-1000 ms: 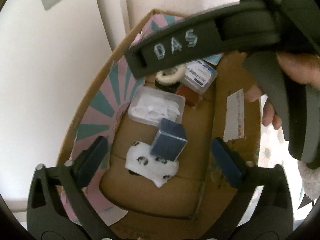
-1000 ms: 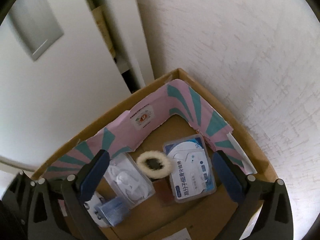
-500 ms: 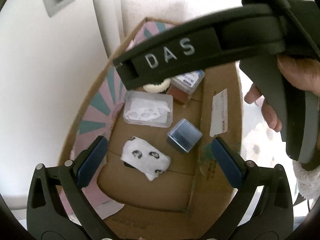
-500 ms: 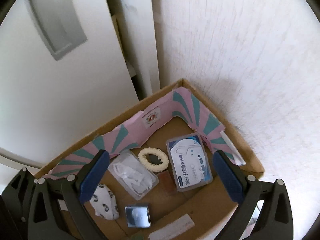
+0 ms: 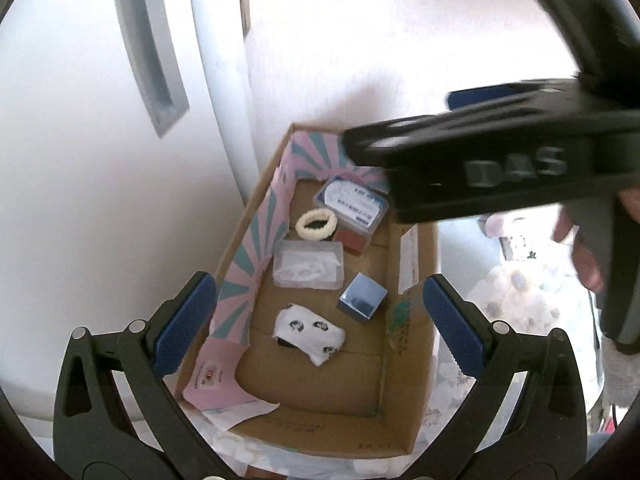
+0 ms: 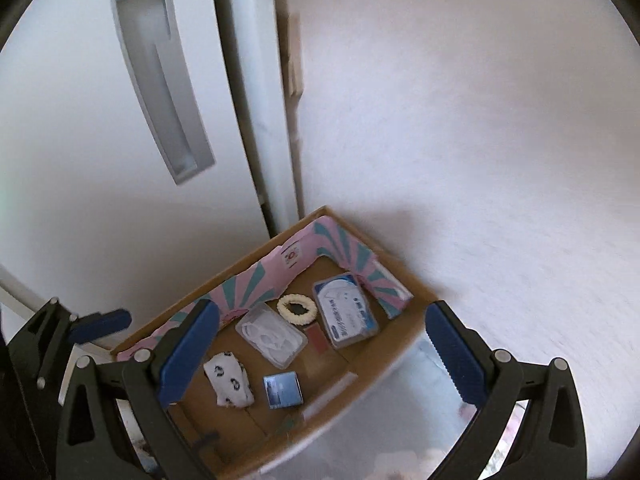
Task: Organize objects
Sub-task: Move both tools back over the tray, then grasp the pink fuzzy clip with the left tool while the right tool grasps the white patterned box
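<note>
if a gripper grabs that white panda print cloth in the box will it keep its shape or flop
The panda print cloth is probably soft: it lies crumpled on the cardboard box floor, so it would likely droop. It looks light. A push would likely bunch or slide it rather than roll it.

left hand-held gripper (image 5: pixel 320 312) | black frame | blue pads (image 5: pixel 182 324) | silver screws

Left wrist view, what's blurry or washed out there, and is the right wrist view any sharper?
Left wrist view: the right gripper crossing the top is motion-smeared, the wall behind is overexposed, yet the cardboard box contents stay crisp. Right wrist view: evenly lit, slightly soft, with the door handle recess bowed by fisheye distortion.
</note>
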`<state>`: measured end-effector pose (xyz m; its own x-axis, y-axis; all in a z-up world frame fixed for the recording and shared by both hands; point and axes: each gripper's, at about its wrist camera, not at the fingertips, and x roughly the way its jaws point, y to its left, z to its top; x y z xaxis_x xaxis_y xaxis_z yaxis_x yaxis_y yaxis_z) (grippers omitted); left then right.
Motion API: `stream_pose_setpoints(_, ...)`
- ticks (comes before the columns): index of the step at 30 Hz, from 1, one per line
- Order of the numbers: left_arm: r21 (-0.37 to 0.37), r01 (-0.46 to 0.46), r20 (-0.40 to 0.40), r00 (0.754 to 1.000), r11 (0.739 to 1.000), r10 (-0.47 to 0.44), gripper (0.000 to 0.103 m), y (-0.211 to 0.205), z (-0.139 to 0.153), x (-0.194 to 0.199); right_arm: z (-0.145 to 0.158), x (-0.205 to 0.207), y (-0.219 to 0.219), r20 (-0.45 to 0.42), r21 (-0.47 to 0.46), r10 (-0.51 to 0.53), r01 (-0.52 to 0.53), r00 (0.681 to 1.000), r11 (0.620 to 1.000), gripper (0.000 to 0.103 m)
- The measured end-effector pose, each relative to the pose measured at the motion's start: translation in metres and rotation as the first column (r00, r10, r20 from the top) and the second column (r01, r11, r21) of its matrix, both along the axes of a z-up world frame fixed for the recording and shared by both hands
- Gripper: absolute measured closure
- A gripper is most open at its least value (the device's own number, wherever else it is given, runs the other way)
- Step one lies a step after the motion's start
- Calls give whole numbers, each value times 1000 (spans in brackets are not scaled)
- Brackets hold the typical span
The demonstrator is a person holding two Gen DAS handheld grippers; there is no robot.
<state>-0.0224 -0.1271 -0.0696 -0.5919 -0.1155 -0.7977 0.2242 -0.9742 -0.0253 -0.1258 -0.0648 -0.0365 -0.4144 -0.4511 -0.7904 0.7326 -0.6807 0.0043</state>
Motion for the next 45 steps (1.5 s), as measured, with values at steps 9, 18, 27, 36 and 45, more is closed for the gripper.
stream_pose_setpoints(9,-29,64,-100,993,998,-66,0,18,49,15,56,36,80,-80,-58,-187,182,979,982,1)
stream_pose_setpoints(18,-7,180,-211,961,984,-177,0,55,78,6,70,66,165,-134,-107,-444,432,886,895,1)
stream_pose_setpoints(27,23,232,-229,948,972,-221,0,75,72,-3,55,89,222,-161,-167,-593,570,789,804,0)
stream_pose_setpoints(36,14,277,-222,938,961,-268,0,89,73,-15,35,94,236,-154,-203,-599,568,785,797,0)
stream_pose_setpoints(45,18,331,-187,928,943,-322,0,112,73,-27,21,101,258,-153,-173,-570,546,807,819,0)
